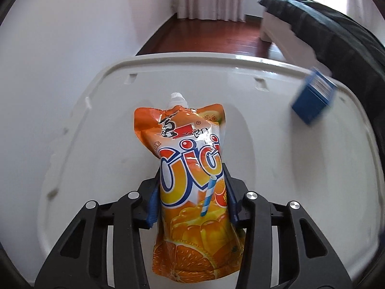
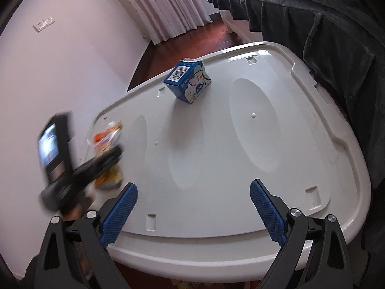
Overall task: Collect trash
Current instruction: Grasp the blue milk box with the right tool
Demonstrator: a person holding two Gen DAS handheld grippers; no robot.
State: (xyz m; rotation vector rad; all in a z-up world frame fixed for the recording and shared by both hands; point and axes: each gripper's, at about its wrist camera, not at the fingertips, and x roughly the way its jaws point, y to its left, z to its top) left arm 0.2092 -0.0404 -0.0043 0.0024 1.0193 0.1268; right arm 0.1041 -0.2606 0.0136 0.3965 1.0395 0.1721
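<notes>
Fingers of the left gripper [image 1: 193, 201] stand on either side of an orange drink pouch [image 1: 192, 168], their blue pads against its flanks at mid-body, so the pouch looks clamped between them. Its white spout [image 1: 177, 98] points away from the fingers and its orange-printed bottom hangs back between the black linkages. Beyond the fingertips lies the white plastic lid [image 1: 264, 168] that serves as the work surface — broad and mostly bare ahead of this gripper, with its raised rim curving across the far side. Off to the right of the fingers, near that far rim, a blue carton [image 1: 312, 96] shows blurred.

The right gripper [image 2: 193, 192] has its fingers spread wide with nothing between them; the blue pads [image 2: 120, 214] hover over the near edge of the lid [image 2: 300, 156]. Ahead of them the surface is open, marked only by shallow oval dents. The blue carton [image 2: 187, 82] stands well beyond the fingertips, slightly left of centre, its torn top open and a barcode facing up. To the left of these fingers the other gripper and the pouch [image 2: 108, 144] appear smeared by motion, close to the lid's left rim.

A dark blanket [image 2: 324, 48] hangs against the lid's right edge. White wall [image 2: 60, 72] closes the left side; wooden floor [image 2: 204, 41] and curtains [image 2: 168, 4] lie past the far rim.
</notes>
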